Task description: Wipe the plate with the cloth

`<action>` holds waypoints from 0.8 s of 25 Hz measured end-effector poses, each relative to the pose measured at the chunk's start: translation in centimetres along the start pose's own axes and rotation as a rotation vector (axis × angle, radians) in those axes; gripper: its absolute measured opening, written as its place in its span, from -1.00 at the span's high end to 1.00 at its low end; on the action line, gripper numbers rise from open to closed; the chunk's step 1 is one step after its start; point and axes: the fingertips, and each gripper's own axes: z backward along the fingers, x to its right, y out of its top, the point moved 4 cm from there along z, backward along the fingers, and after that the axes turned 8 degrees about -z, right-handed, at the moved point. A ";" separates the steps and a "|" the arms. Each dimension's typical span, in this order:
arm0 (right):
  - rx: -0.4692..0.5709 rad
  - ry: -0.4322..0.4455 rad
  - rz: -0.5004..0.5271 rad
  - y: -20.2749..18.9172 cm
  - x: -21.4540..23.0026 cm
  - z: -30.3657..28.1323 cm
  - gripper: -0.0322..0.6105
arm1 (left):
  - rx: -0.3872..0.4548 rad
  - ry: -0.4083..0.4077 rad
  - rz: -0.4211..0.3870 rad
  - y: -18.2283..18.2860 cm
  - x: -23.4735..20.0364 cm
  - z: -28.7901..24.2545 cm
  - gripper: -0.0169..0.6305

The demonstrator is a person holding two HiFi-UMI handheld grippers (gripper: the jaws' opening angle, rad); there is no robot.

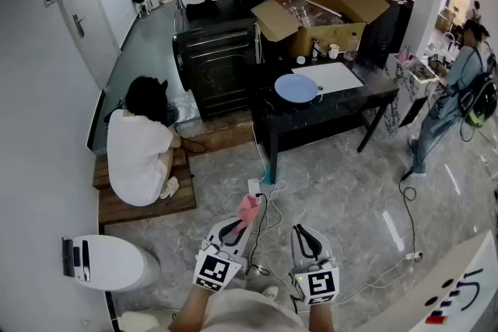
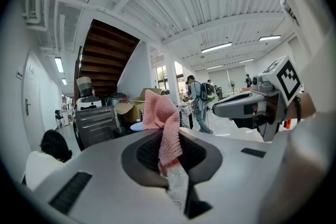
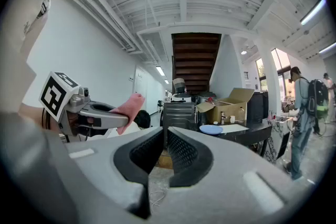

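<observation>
A light blue plate (image 1: 296,88) lies on a black table (image 1: 366,99) several steps ahead of me. It is small in the left gripper view (image 2: 136,126) and in the right gripper view (image 3: 211,129). My left gripper (image 1: 233,232) is shut on a pink knitted cloth (image 1: 248,207), which sticks up and droops between the jaws (image 2: 163,123). My right gripper (image 1: 308,238) hangs beside it, shut with nothing between its jaws (image 3: 164,131). Both grippers are low, near my body and far from the plate.
A person in a white shirt (image 1: 140,148) crouches on wooden boards at the left. Another person (image 1: 455,97) stands at the right. On the table are a white board (image 1: 336,77) and an open cardboard box (image 1: 323,12). Cables (image 1: 264,202) trail over the floor.
</observation>
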 end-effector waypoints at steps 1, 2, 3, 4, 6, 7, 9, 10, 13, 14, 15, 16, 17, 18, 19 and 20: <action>0.000 -0.001 0.001 -0.1 -0.2 0.0 0.82 | 0.004 -0.002 -0.001 0.0 0.0 0.2 0.84; 0.001 -0.002 0.002 -0.1 -0.4 0.1 0.82 | 0.008 -0.004 -0.002 0.0 0.0 0.4 0.84; 0.005 -0.007 -0.001 -0.1 -0.6 0.0 0.82 | 0.010 -0.005 -0.003 0.0 0.0 0.5 0.84; 0.009 -0.015 -0.006 -0.1 -0.7 -0.2 0.82 | 0.012 -0.007 -0.003 0.0 -0.2 0.5 0.84; 0.015 -0.033 -0.019 -0.2 -0.9 -0.9 0.82 | 0.014 -0.009 -0.005 -0.3 -0.9 0.5 0.84; 0.015 -0.041 -0.022 -0.2 -0.9 -1.3 0.82 | 0.015 -0.011 -0.006 -0.5 -1.3 0.4 0.84; 0.010 -0.057 -0.020 -0.3 -1.0 -2.4 0.82 | 0.021 -0.019 -0.005 -0.8 -2.3 -0.2 0.84; 0.008 -0.064 -0.018 -0.3 -0.9 -3.1 0.82 | 0.026 -0.025 -0.002 -0.9 -2.9 -0.6 0.84; 0.002 -0.089 -0.015 -0.1 -0.6 -5.5 0.82 | 0.036 -0.051 0.004 -1.5 -4.9 -2.3 0.84; -0.001 -0.099 -0.013 0.0 -0.4 -6.5 0.82 | 0.038 -0.062 0.005 -1.7 -5.7 -2.9 0.84; -0.004 -0.109 -0.012 0.1 -0.2 -7.4 0.82 | 0.039 -0.073 0.006 -1.9 -6.5 -3.6 0.84; -0.006 -0.119 -0.011 0.2 0.0 -8.3 0.82 | 0.041 -0.082 0.006 -2.1 -7.2 -4.2 0.84; -0.008 -0.128 -0.011 0.3 0.2 -9.3 0.82 | 0.043 -0.089 0.006 -2.3 -8.0 -4.9 0.84; -0.012 -0.137 -0.011 0.3 0.4 -10.2 0.82 | 0.045 -0.096 0.006 -2.5 -8.9 -5.5 0.84; -0.016 -0.146 -0.012 0.3 0.5 -11.1 0.82 | 0.048 -0.103 0.005 -2.7 -9.7 -6.2 0.84; -0.020 -0.153 -0.012 0.4 0.7 -12.1 0.82 | 0.050 -0.110 0.006 -2.9 -10.5 -6.8 0.84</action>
